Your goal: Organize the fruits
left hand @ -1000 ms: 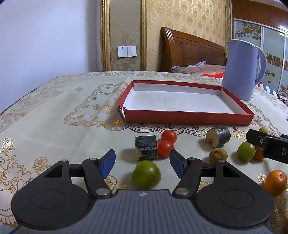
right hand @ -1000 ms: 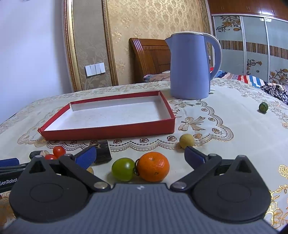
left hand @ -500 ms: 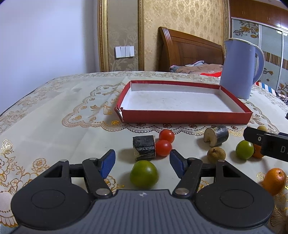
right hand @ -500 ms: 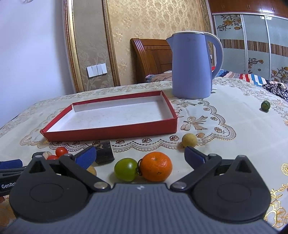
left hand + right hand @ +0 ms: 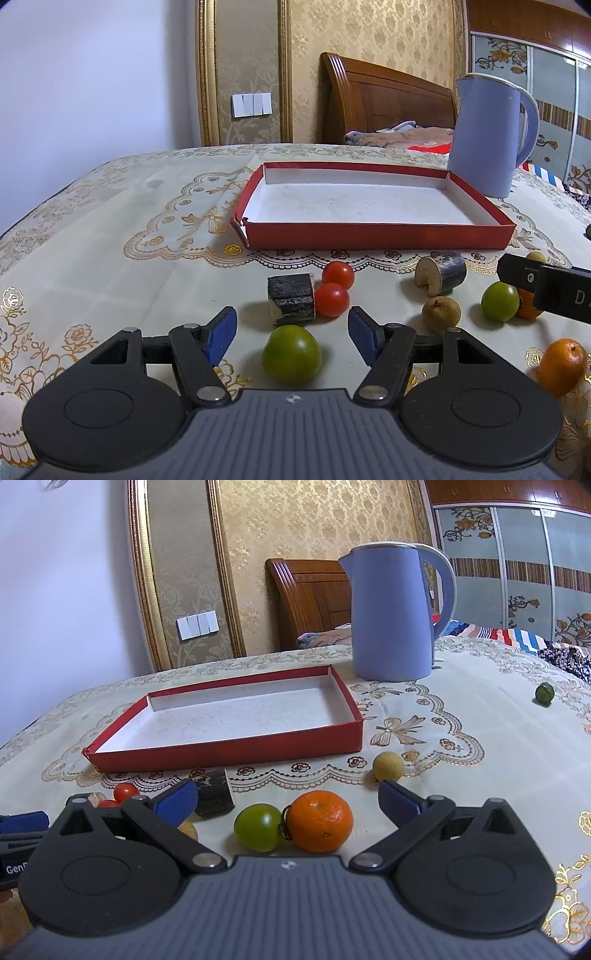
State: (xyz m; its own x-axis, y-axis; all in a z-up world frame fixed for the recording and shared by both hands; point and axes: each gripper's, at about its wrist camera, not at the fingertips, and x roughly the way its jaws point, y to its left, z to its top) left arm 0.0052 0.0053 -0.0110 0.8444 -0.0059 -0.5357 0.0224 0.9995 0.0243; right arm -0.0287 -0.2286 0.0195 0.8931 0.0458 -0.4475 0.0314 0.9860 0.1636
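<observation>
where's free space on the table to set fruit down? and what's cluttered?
Free: the red tray is bare inside; open cloth left of the tray in the left wrist view; cloth between the blue kettle and the small green fruit. Crowded: the strip in front of the tray, with cherry tomatoes, dark cut pieces, green tomato touching the orange.

Pretty clearly someone's bedroom at home: there's a carved wooden headboard [image 5: 384, 99] with rumpled bedding [image 5: 399, 134] right behind the table, gold damask wallpaper [image 5: 314, 535] with gilt trim, and a wardrobe with patterned sliding doors [image 5: 517, 572]. The table's got a lacy embroidered tablecloth [image 5: 147, 236] with a blue electric kettle [image 5: 391, 613] sitting on it, and a white wall switch panel [image 5: 251, 105].
</observation>
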